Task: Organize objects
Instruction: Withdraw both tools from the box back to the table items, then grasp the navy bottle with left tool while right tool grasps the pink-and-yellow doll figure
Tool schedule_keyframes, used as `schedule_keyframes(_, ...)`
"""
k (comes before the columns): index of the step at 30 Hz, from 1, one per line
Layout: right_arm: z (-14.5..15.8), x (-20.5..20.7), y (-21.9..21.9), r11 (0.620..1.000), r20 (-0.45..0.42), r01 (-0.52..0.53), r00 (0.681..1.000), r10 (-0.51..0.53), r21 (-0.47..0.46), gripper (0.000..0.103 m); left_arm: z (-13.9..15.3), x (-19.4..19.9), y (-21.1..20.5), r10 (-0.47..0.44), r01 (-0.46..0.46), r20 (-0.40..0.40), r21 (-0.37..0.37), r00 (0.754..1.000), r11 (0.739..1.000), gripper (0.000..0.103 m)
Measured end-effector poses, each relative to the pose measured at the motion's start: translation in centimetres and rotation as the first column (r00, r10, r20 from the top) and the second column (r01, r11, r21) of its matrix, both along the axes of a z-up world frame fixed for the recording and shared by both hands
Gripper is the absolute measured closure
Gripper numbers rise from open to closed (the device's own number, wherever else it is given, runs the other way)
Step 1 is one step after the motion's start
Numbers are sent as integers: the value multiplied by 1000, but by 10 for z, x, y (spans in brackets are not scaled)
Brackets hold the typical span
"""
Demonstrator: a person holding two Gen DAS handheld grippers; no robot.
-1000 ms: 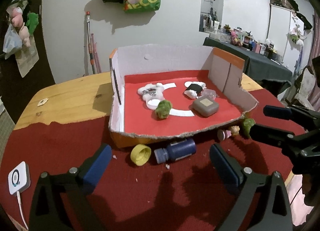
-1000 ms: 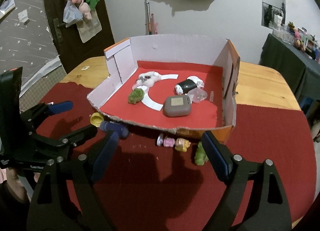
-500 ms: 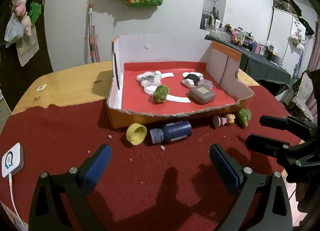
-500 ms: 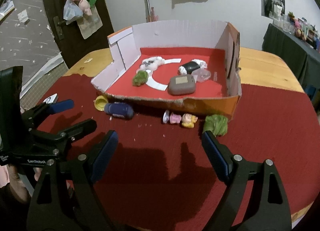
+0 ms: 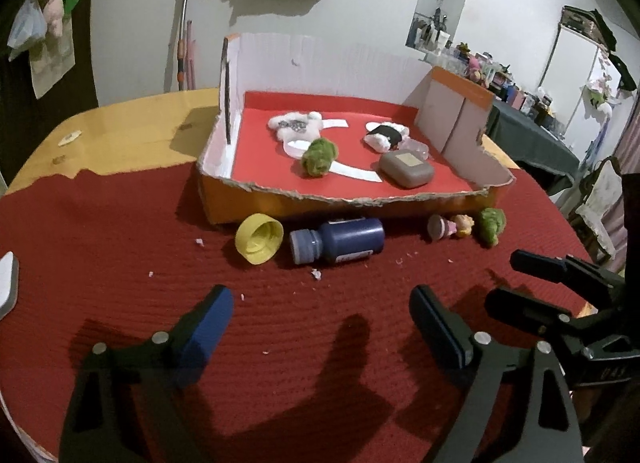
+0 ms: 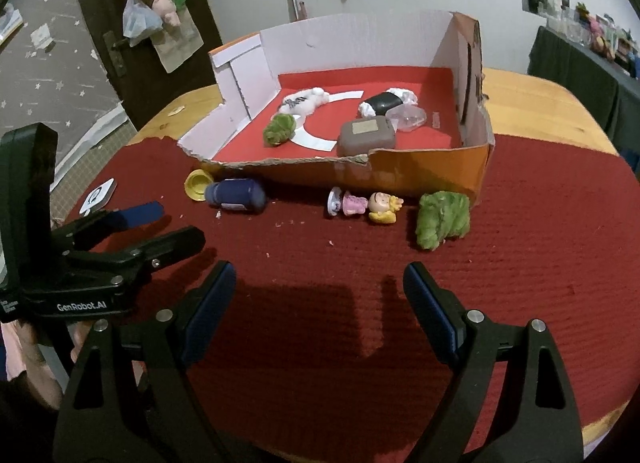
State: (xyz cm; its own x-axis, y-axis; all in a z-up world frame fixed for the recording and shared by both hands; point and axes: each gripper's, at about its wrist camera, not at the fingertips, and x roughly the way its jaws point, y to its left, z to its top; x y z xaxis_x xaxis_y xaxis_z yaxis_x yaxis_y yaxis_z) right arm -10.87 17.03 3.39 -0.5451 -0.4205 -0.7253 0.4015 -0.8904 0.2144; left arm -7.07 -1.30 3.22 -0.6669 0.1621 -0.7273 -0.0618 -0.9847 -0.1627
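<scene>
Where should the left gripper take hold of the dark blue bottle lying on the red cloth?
Probably grip the dark blue bottle across its wide round body, coming from above. It lies on its side along the orange cardboard box, so the jaws should close front to back. The left gripper is open.

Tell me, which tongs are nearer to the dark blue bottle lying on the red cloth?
Left. The left tongs are open, facing the blue bottle just ahead. The right tongs, open too, have it farther off to their left.
</scene>
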Motion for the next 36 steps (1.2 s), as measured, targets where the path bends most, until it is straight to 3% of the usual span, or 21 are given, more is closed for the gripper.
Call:
schedule_keyframes(17,-12,-27,-4,1000,7,18,1000,-18,-5,18,-12,-31,7,30,-30,33,19,999,999,14)
schedule_keyframes(36,-15,-48,-12,1000,-2,12,1000,-12,-9,18,-12,-39,3,75,-77,44,36,996,996,27)
